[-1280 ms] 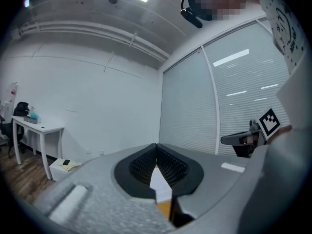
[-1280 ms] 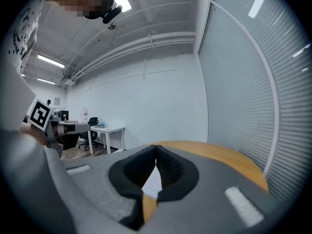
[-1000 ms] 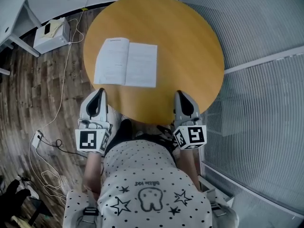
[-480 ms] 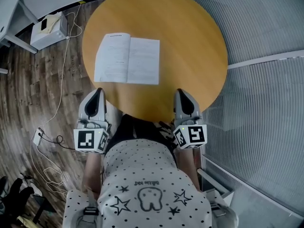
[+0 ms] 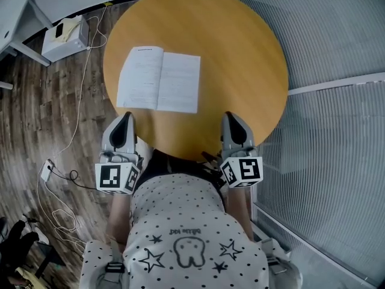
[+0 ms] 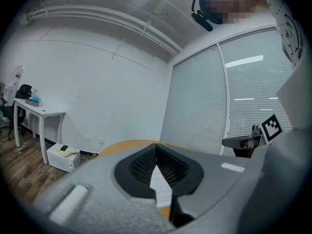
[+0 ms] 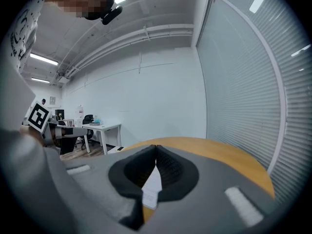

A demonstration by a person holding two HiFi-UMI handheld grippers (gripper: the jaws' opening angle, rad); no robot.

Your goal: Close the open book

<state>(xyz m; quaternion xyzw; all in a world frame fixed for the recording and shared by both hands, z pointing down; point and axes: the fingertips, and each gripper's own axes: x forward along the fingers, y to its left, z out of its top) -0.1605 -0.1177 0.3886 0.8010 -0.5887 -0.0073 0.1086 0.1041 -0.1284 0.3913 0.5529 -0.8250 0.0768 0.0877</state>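
An open book (image 5: pixel 159 80) lies flat on the round wooden table (image 5: pixel 240 59), pages up, on the left half of the tabletop and nearer the person's side than the far edge. The left gripper (image 5: pixel 124 118) hangs at the near rim of the table, just below the book's near left corner and apart from it; its jaws are pressed together tip to tip with nothing between them. The right gripper (image 5: pixel 230 116) hangs at the near rim further right, well apart from the book, its jaws likewise clenched and empty. On the wood floor left of the table stands a white box (image 5: pixel 65 38) with a cable (image 5: pixel 78 119) trailing from it.
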